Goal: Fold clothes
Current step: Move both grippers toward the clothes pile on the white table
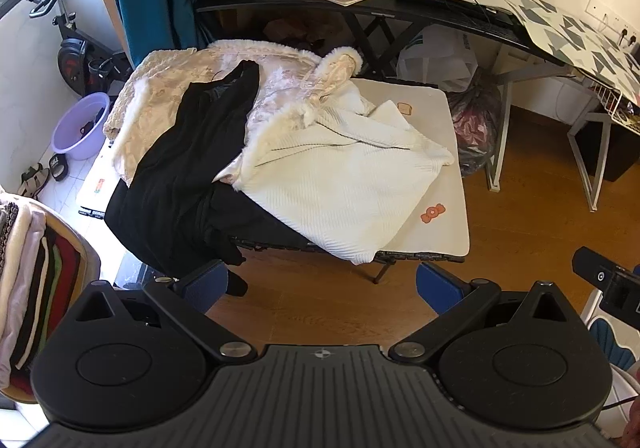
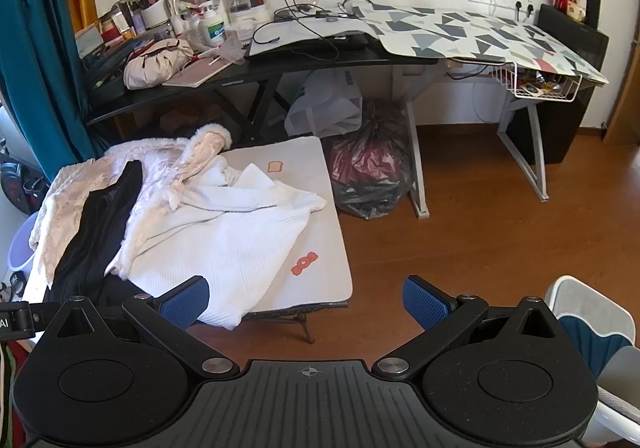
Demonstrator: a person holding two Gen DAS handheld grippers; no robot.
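I am hovering both tools above and short of the small white table (image 1: 452, 224), and neither is touching any cloth yet. The left gripper (image 1: 318, 286) is standing spread as wide as it goes with nothing between its blue pads, and the right gripper (image 2: 306, 302) is standing equally wide and empty. The clothes are lying in a loose heap on the table: a white sweater (image 1: 340, 184) on the near right with its hem hanging over the front edge, a black garment (image 1: 180, 176) draping off the left side, and a cream fur-trimmed coat (image 1: 280, 88) behind them. I am judging the sweater the best first piece, since it is lying on top. To do this well, I am planning to pinch its two near hem corners, one per tool, lift it clear of the coat's furry edge, and spread it flat before creasing.
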